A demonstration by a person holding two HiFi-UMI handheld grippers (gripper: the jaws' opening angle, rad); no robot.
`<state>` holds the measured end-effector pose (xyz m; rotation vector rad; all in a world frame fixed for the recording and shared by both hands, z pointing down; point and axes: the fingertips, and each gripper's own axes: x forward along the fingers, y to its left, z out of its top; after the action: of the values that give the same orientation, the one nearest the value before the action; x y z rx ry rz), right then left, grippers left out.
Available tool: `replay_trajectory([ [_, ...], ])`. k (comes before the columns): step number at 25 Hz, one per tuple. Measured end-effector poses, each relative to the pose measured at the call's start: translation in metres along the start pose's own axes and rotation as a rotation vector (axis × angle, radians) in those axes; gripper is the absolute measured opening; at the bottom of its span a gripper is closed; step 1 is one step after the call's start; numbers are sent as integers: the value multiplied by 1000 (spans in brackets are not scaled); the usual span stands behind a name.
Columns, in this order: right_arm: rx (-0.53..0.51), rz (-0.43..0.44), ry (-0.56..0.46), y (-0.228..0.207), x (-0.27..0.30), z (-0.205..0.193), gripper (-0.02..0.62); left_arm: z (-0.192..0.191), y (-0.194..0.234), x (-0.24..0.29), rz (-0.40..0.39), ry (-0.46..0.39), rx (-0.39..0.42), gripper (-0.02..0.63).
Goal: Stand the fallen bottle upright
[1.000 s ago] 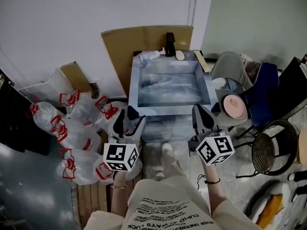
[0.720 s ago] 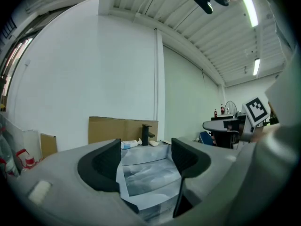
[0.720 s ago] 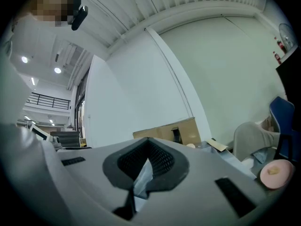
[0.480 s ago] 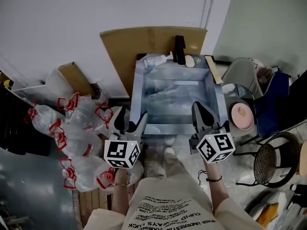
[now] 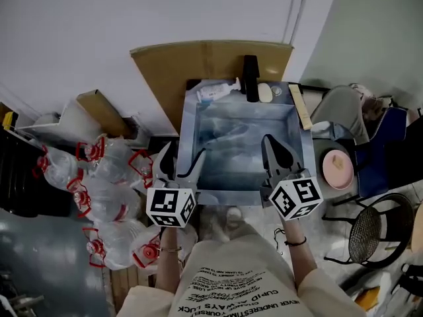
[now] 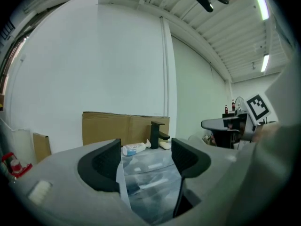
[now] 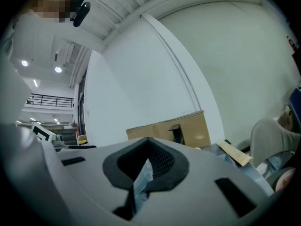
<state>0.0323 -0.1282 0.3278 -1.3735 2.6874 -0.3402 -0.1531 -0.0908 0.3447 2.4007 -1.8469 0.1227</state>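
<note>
A white pump bottle (image 5: 217, 91) lies on its side on the back left rim of the steel sink (image 5: 189, 131), left of the black tap (image 5: 250, 78). In the left gripper view the same bottle (image 6: 135, 149) shows far off between the jaws, beside the tap (image 6: 156, 133). My left gripper (image 5: 180, 162) is open and empty above the sink's front left corner. My right gripper (image 5: 275, 152) hangs over the front right part of the basin with its jaws together and nothing in them. The left gripper (image 6: 143, 158) points at the sink's back edge; the right gripper (image 7: 146, 163) points up toward the wall.
A bar of soap (image 5: 264, 92) and a wooden strip (image 5: 303, 105) lie on the sink's back right rim. Cardboard (image 5: 192, 58) leans behind the sink. Several large clear jugs with red caps (image 5: 99, 177) crowd the floor at left. Chairs and a pink round thing (image 5: 337, 168) stand at right.
The person has stepped toward the sink. Both grippers have moved forward, from in front of the sink to above its front edge. Their jaws look unchanged.
</note>
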Motion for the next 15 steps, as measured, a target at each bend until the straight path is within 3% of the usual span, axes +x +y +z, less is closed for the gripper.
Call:
replay_trajectory([
  [15, 14, 97, 60, -32, 73, -10, 3, 12, 20, 81, 42, 9, 31, 324],
])
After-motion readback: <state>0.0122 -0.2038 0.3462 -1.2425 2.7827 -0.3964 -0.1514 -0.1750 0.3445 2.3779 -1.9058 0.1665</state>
